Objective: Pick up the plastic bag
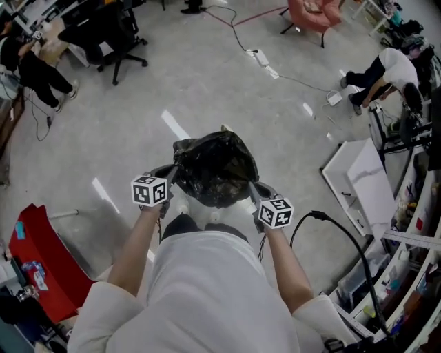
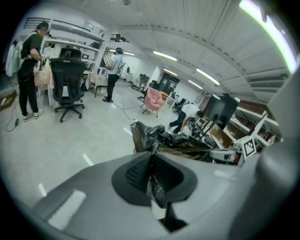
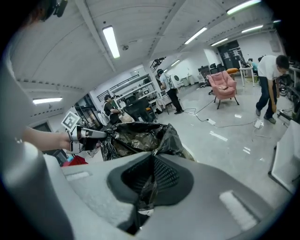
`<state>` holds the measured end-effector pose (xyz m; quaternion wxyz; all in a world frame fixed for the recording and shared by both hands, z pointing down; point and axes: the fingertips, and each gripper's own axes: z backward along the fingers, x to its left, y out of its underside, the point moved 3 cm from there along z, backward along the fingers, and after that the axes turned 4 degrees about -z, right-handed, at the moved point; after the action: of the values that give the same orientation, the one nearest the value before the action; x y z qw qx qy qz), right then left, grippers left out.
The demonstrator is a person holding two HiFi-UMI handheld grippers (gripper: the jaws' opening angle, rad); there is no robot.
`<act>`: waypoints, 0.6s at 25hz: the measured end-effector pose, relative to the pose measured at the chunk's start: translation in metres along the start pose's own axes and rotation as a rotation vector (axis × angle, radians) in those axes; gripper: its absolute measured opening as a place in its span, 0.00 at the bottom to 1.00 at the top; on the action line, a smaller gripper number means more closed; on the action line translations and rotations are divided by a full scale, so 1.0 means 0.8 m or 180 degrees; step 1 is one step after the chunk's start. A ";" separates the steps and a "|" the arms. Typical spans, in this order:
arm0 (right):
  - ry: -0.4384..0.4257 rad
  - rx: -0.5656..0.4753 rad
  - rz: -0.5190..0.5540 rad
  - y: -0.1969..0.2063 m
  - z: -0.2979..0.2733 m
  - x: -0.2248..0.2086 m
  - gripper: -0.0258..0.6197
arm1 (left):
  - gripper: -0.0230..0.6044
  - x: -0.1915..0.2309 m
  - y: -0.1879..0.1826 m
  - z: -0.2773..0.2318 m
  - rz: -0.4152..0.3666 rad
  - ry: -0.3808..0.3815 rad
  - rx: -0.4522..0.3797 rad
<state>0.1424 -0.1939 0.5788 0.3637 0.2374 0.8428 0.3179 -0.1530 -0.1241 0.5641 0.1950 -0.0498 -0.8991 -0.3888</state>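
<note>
A black plastic bag (image 1: 216, 169) hangs in the air in front of me, stretched between both grippers above the floor. My left gripper (image 1: 170, 180) is shut on the bag's left edge; in the left gripper view the black film (image 2: 151, 140) runs down into the closed jaws (image 2: 153, 176). My right gripper (image 1: 256, 190) is shut on the bag's right edge, and the right gripper view shows the bag (image 3: 136, 136) bunched ahead with a strip of film pinched between the pads (image 3: 151, 178). Each gripper's marker cube (image 1: 149, 191) (image 1: 275, 212) faces up.
Grey floor with white tape marks lies below. A black office chair (image 1: 114, 34) stands far left, a pink armchair (image 1: 313, 14) at the far right. A white panel (image 1: 358, 183) and shelving stand at right, a red box (image 1: 45, 258) at left. A person (image 1: 382, 72) bends at right.
</note>
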 end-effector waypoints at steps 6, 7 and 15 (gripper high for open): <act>0.0033 -0.0232 0.0065 -0.023 0.024 0.036 0.04 | 0.05 -0.006 -0.009 0.055 -0.0126 0.0030 -0.0202; 0.0044 -0.0266 0.0082 -0.024 0.028 0.043 0.04 | 0.05 -0.005 -0.010 0.063 -0.0144 0.0035 -0.0232; 0.0205 -0.0452 0.0177 -0.013 0.059 0.105 0.04 | 0.05 0.005 -0.005 0.128 -0.0275 0.0143 -0.0347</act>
<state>0.1241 -0.1309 0.5073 0.3434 0.2240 0.8225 0.3942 -0.1894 -0.0535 0.4990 0.1951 -0.0128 -0.8733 -0.4463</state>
